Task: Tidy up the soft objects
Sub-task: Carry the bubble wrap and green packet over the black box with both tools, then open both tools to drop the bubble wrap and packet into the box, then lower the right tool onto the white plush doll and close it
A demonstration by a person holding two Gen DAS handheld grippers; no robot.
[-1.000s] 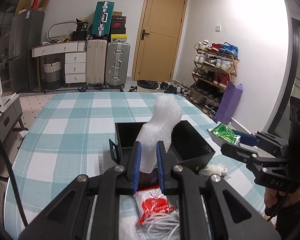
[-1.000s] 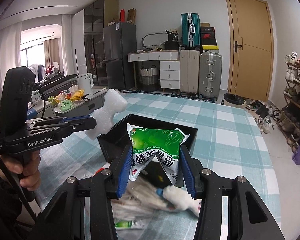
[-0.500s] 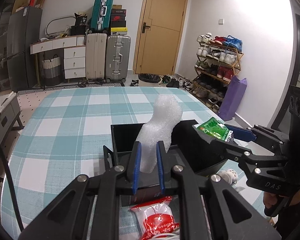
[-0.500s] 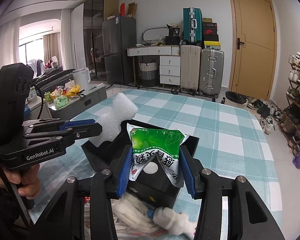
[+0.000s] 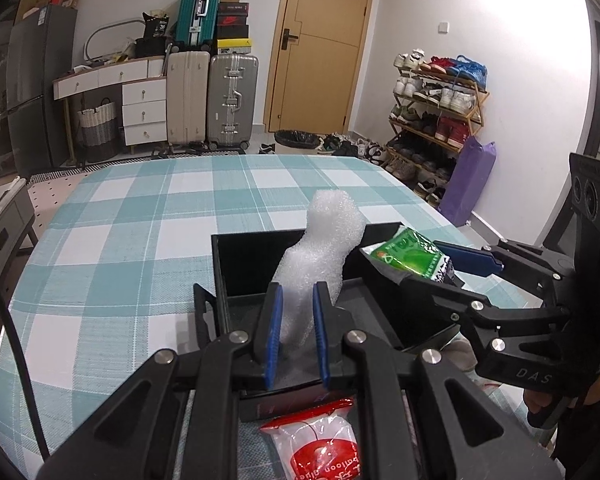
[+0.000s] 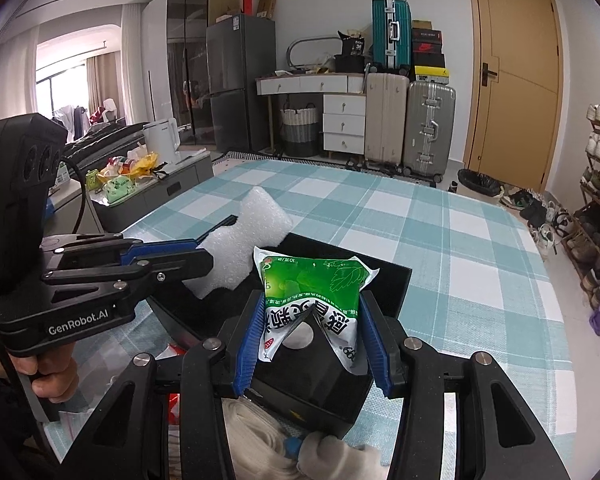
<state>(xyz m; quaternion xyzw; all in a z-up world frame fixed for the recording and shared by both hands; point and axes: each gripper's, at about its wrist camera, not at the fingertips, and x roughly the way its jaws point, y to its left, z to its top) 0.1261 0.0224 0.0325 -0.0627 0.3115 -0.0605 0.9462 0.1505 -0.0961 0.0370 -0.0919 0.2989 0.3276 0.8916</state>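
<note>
Bin (image 5: 260, 264) black, open-topped, on checked cloth, likely the drop target | left gripper (image 5: 296, 332) jaws narrow, pinching foam wrap (image 5: 320, 248) upright over bin so it can fall in | right gripper (image 6: 312, 340) jaws wider, clamping green pouch (image 6: 312, 292) above bin's near corner | red packet (image 5: 324, 444), white cloth (image 6: 332, 456) loose beside bin, unsorted.

Even indoor light; strong glare washes out the white wall (image 5: 540, 40) in the left wrist view, and daylight enters by the window (image 6: 72, 84) in the right wrist view. Fisheye bending and dark vignetting at all corners; focus sharp throughout
</note>
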